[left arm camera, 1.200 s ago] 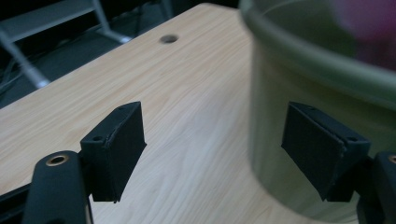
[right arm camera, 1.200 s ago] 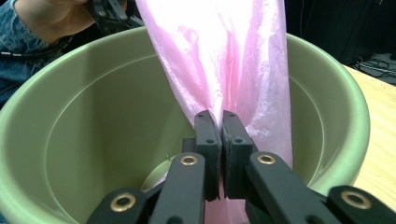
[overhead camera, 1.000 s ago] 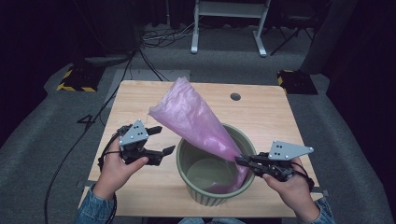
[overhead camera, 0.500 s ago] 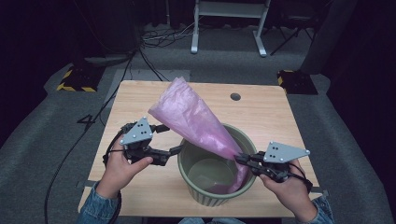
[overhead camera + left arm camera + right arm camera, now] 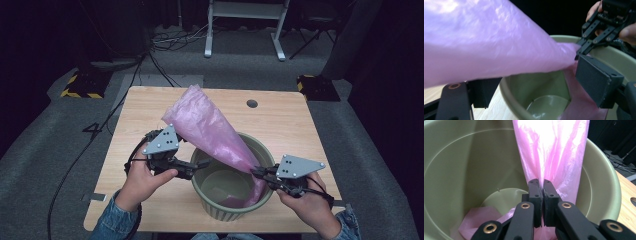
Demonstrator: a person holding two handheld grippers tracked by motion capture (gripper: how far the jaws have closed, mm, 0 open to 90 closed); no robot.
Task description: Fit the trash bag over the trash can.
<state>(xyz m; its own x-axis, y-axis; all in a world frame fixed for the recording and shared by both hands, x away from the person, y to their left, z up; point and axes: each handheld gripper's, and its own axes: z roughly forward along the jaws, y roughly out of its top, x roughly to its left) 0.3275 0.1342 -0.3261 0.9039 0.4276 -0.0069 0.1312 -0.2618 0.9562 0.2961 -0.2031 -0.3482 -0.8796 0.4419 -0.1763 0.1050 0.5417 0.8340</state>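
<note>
Moved: left gripper (image 5: 197,167) has come in from the table to the bin's near-left rim; right gripper (image 5: 256,172) has stayed put, bag still clamped.
Table (image 5: 280,125): wooden, under both grippers, with a small round hole at its far right.
Bin (image 5: 220,207): olive-green, round, between the two grippers; holds the bag's lower end, crumpled on the floor below the right gripper.
Bag (image 5: 210,125): pink plastic, slanting up and away from the right gripper over the far-left rim, passing above the left gripper.
Left gripper: jaws wide apart, straddling the rim, bag between them, pads not pressing it.
Right gripper: jaws pinched tight on the gathered bag, just inside the right rim.
</note>
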